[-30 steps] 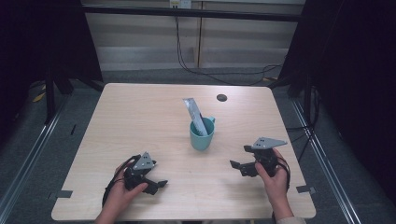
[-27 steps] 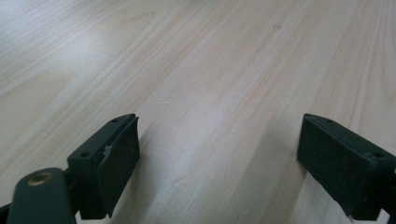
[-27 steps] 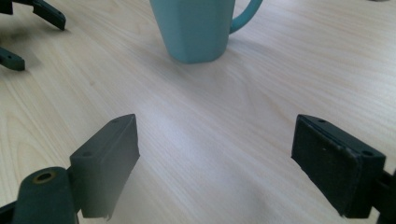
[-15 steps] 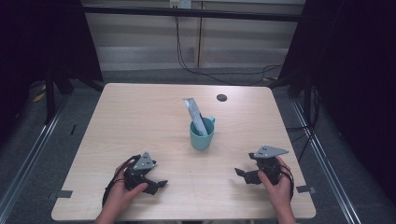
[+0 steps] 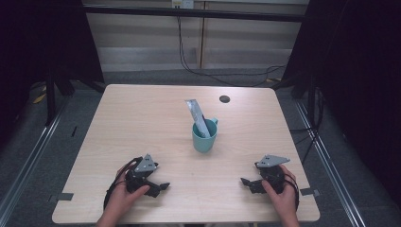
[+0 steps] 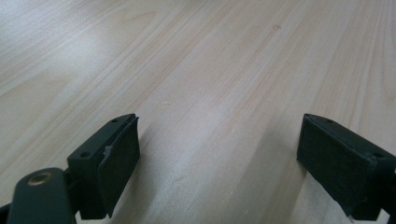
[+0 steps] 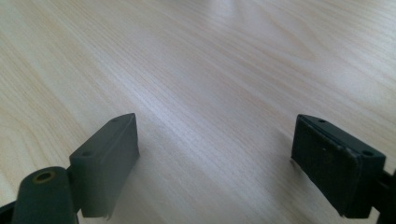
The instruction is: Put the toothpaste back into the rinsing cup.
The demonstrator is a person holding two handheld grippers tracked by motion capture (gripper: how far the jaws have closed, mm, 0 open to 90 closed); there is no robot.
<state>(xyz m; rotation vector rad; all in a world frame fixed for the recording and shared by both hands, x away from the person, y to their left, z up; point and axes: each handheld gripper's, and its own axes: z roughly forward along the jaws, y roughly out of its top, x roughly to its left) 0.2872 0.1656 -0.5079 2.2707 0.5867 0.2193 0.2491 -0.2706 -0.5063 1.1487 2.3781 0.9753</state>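
Left gripper spread, right gripper spread, apparently resting.

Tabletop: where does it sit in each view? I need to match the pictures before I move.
High view: the table spans the middle of the picture, with the teal cup near its centre.
Left gripper view: pale wood behind and between the jaws of the open left gripper.
Right gripper view: the same wood between the jaws of the open right gripper.
Shared landmark: the light wood grain.
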